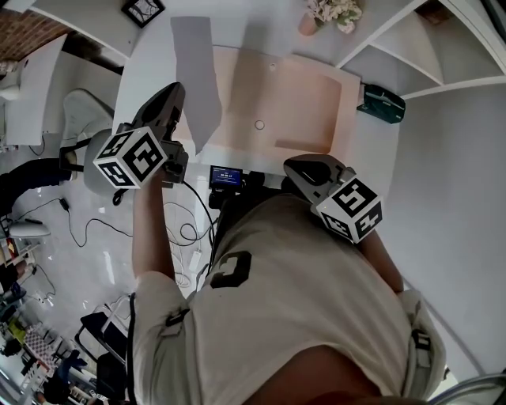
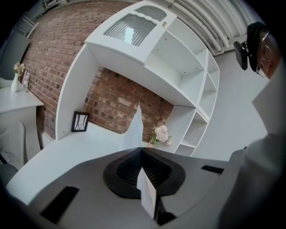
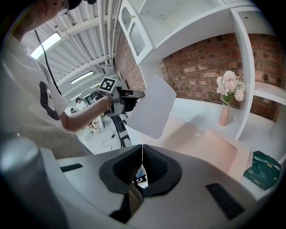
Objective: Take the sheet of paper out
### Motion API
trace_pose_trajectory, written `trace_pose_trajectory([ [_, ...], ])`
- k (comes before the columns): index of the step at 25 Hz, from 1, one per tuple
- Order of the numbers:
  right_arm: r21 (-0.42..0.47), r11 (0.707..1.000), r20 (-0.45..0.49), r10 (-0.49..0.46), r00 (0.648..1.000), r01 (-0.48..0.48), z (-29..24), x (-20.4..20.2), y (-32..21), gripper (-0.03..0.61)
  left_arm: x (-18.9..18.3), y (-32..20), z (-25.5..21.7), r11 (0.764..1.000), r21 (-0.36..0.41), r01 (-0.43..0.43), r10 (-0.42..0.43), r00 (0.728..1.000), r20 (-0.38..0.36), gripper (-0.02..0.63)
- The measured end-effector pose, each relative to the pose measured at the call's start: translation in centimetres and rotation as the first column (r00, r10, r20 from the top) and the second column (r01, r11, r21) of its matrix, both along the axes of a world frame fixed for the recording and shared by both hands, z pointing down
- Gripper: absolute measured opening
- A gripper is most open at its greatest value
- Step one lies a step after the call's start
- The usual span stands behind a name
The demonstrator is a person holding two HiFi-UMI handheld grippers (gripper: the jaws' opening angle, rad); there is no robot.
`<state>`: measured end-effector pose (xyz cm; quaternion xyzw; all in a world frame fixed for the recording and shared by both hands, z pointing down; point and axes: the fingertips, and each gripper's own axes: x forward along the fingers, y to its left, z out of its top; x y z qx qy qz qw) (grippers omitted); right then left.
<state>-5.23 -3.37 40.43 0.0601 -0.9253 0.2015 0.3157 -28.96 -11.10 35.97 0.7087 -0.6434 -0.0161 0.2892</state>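
- The left gripper (image 1: 178, 99) is seen in the upper left of the head view. Its jaws are shut tight on the sheet of paper (image 1: 198, 75).
- The sheet is held up in the air, off the white desk (image 1: 146, 63). In the head view it is seen over the left side of the pink folder (image 1: 285, 103).
- In the left gripper view, the paper (image 2: 137, 127) is seen from its thin edge. It is pinched at the tips of the left gripper (image 2: 142, 150) and sticks up past them.
- In the right gripper view, the sheet (image 3: 152, 112) is seen in the middle, held at one side by the left gripper (image 3: 127, 100).
- The pink folder (image 3: 210, 147) is laid flat on the desk.
- The right gripper (image 1: 299, 166) is held at the near edge of the folder, right of the middle of the head view. Its jaws (image 3: 142, 148) are pressed together and nothing is held in them.
- A green box (image 1: 383, 103) is placed just beside the right edge of the folder.
- A vase of flowers (image 1: 332, 12) is seen at the top of the head view.
- A small picture frame (image 1: 142, 9) is seen at the top left.
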Motion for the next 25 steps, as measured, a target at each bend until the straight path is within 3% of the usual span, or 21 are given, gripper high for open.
trace_pose_trajectory([
  [12, -0.005, 1.000, 0.011, -0.015, 1.000, 0.015, 0.2, -0.9, 0.5, 0.026, -0.8, 4.1, -6.2, 0.996, 0.080, -0.031, 0.019, 0.989, 0.143, 0.015],
  [25, 0.006, 0.999, 0.037, -0.045, 0.998, 0.045, 0.4, -2.6, 1.4, 0.025, -0.2, 6.2, -8.2, 0.991, 0.126, -0.037, 0.017, 0.987, 0.162, 0.015],
])
